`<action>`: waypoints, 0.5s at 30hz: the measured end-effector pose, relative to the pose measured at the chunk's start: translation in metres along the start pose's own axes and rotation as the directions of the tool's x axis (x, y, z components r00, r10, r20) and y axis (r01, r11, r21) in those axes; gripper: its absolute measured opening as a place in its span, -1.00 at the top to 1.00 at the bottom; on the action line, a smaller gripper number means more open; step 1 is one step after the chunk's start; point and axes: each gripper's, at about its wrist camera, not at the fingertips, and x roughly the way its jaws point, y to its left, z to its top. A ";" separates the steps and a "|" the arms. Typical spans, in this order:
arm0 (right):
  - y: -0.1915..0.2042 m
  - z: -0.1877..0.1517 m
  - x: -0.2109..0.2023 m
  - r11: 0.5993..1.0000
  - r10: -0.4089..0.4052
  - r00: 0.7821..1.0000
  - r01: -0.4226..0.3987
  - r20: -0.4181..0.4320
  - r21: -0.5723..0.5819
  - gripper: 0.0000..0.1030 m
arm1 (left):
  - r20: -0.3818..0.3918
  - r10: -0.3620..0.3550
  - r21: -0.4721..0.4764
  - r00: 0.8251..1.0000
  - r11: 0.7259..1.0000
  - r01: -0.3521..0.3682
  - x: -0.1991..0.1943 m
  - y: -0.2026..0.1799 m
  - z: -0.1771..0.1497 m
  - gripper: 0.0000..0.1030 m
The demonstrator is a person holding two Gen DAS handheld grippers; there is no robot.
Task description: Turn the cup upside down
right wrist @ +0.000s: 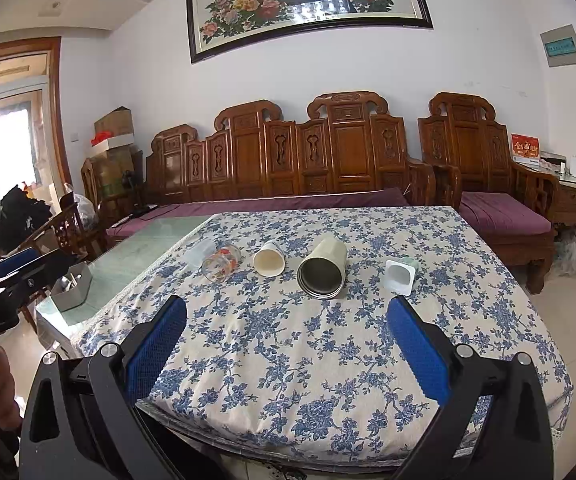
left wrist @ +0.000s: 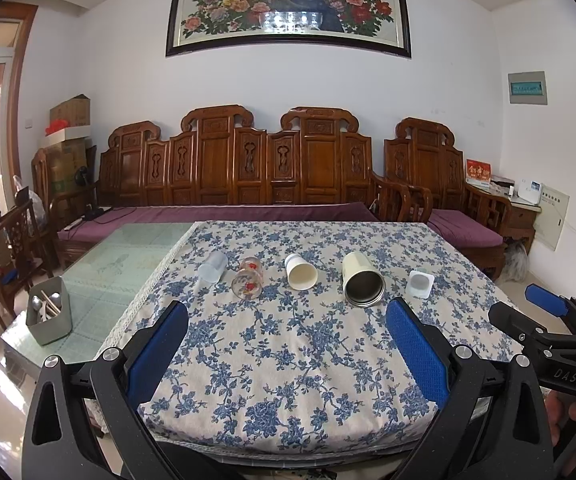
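Several cups lie on their sides in a row on the floral tablecloth (left wrist: pixel 288 352): a frosted plastic cup (left wrist: pixel 213 266), a clear glass with red print (left wrist: pixel 248 280), a cream paper cup (left wrist: pixel 300 272), a cream steel-lined tumbler (left wrist: pixel 362 279) and a small square white cup (left wrist: pixel 420 284). The right wrist view shows the same row: the glass (right wrist: pixel 221 265), paper cup (right wrist: pixel 269 261), tumbler (right wrist: pixel 323 270) and square cup (right wrist: pixel 400 276). My left gripper (left wrist: pixel 288 320) is open and empty, short of the row. My right gripper (right wrist: pixel 288 320) is open and empty, also short of it.
A grey caddy with spoons (left wrist: pixel 48 316) stands on the bare glass tabletop at the left. A carved wooden bench with purple cushions (left wrist: pixel 248 168) runs behind the table. The right gripper shows at the right edge of the left wrist view (left wrist: pixel 548 320).
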 end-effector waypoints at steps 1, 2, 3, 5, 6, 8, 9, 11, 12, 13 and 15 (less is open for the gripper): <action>0.000 0.000 0.000 1.000 0.000 1.000 0.000 0.000 0.000 -0.96 | 0.001 0.000 0.000 1.000 1.000 0.000 0.000 0.000 0.000 -0.85; 0.000 0.000 0.000 1.000 0.000 1.000 0.000 0.000 0.001 -0.96 | 0.001 0.001 0.001 1.000 1.000 -0.001 0.000 0.000 0.001 -0.85; 0.000 0.000 0.000 1.000 0.000 1.000 0.000 0.000 0.001 -0.96 | 0.003 0.001 0.002 1.000 1.000 -0.001 -0.003 0.000 0.001 -0.85; 0.000 0.000 0.000 1.000 -0.001 1.000 0.001 0.001 0.000 -0.96 | 0.002 0.001 0.000 1.000 1.000 -0.001 -0.003 -0.001 -0.001 -0.85; 0.000 0.000 0.000 1.000 0.000 1.000 0.000 0.000 0.001 -0.96 | 0.002 0.001 0.001 1.000 1.000 -0.001 -0.003 -0.001 -0.001 -0.85; 0.000 0.000 0.000 1.000 -0.001 1.000 0.001 0.001 0.001 -0.96 | 0.004 0.002 0.000 1.000 1.000 -0.002 -0.003 -0.001 0.000 -0.85; 0.000 0.000 0.000 1.000 0.000 1.000 0.000 0.001 0.000 -0.96 | 0.004 0.002 0.000 1.000 1.000 -0.002 -0.003 -0.001 0.000 -0.85; 0.000 0.000 0.000 1.000 0.000 1.000 0.000 0.001 0.000 -0.96 | 0.003 0.001 0.000 1.000 1.000 -0.001 -0.004 -0.001 0.001 -0.85; 0.000 0.000 0.000 1.000 0.000 1.000 0.000 0.002 0.001 -0.96 | 0.003 0.001 0.001 1.000 1.000 -0.001 -0.004 -0.002 0.000 -0.85; 0.000 0.000 0.000 1.000 0.000 1.000 0.000 0.002 0.001 -0.96 | 0.004 0.002 0.002 1.000 1.000 -0.002 -0.004 -0.002 0.000 -0.85; 0.000 0.000 0.000 1.000 0.000 1.000 0.000 0.001 0.000 -0.96 | 0.005 0.002 0.001 1.000 1.000 -0.002 -0.004 -0.001 -0.001 -0.85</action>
